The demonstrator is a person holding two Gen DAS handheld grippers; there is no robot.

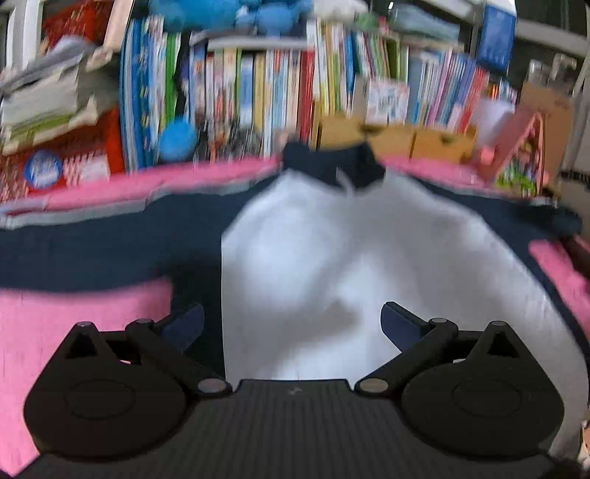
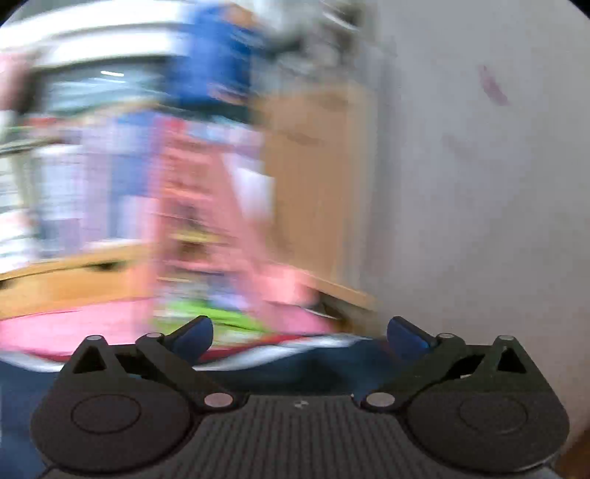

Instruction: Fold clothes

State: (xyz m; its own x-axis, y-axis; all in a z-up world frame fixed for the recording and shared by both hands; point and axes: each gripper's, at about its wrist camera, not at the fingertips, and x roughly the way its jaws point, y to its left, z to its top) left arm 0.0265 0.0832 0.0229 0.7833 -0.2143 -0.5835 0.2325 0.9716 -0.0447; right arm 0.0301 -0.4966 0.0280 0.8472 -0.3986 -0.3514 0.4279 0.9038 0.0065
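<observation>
Left gripper gapes over shirt; right gripper seemingly empty.

Ahead of me a pink mat covers the surface. Behind it stands a bookshelf packed with upright, colourful books — blue plush toys sit on top. Low wooden drawers run along the back, and to my right a grey wall — all blurred.

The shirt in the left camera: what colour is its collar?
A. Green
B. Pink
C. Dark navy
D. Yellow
C: the collar at the top of the white-bodied shirt is dark navy, like its sleeves; pink is the surface under it.
</observation>
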